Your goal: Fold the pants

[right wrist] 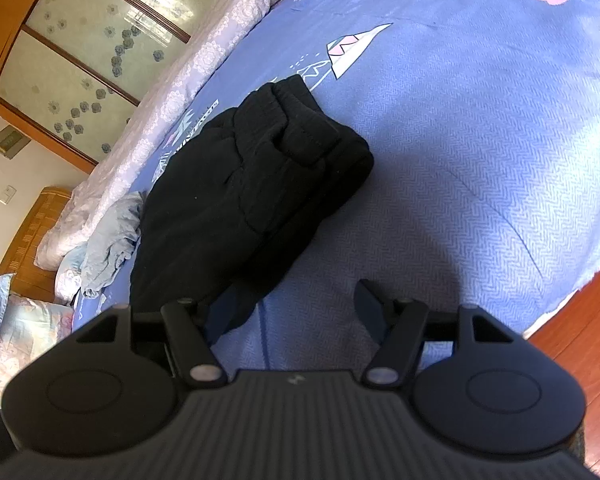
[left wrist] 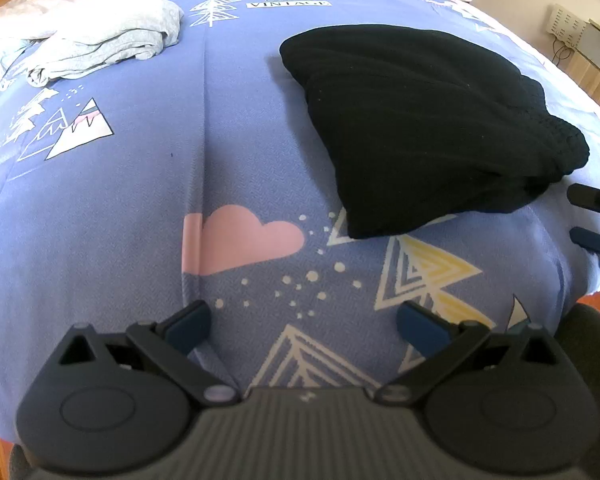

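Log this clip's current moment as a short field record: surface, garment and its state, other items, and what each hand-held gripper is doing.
surface: blue patterned bedspread
garment: black pants, folded into a compact bundle lying on the bedspread
other items: crumpled light grey garment at the far side of the bed
left hand-held gripper: jaws wide open, holding nothing, apart from the pants
right hand-held gripper: jaws open, holding nothing, just beside the near edge of the pants
task state: the pants look folded; neither gripper is gripping them
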A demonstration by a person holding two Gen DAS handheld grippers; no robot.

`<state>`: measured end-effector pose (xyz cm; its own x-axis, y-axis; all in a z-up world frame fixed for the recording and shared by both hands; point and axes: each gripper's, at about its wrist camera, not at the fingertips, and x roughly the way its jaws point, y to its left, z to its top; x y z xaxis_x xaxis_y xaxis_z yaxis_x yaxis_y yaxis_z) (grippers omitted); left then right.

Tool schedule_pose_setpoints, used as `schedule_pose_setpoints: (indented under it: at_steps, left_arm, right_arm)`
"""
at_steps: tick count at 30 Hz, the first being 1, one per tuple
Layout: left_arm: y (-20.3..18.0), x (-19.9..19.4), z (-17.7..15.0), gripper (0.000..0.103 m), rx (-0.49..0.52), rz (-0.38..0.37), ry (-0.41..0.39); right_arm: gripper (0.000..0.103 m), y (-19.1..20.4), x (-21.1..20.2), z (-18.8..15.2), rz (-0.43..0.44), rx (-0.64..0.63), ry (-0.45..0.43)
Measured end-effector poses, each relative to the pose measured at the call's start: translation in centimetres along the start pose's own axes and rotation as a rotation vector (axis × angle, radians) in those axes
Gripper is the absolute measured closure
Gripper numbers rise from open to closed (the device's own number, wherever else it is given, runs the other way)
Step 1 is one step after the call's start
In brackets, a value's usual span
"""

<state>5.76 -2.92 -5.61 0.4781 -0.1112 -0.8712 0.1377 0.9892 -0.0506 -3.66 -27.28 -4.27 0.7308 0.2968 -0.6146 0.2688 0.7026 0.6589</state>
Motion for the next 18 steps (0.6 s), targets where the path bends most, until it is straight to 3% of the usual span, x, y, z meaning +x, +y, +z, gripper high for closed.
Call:
schedule_pose_setpoints:
  at_steps: [7, 12, 18]
  left_arm:
    - [0.1, 0.0, 0.1, 0.000, -0.008, -0.001, 0.002]
    - [0.4, -0.4, 0.3, 0.000, -0.027, -0.009, 0.019]
    - [0.2, -1.7, 0.2, 0.000, -0.018, 0.051, -0.013]
  right_arm:
    - [0.035, 0.1, 0.0, 0.1, 0.001, -0.003, 0.001]
    - [0.035, 1.0, 0.2, 0.2, -0.036, -0.075, 0.017]
    - [0.035, 2.2, 0.3, 0.0, -0.058, -0.117, 0.043]
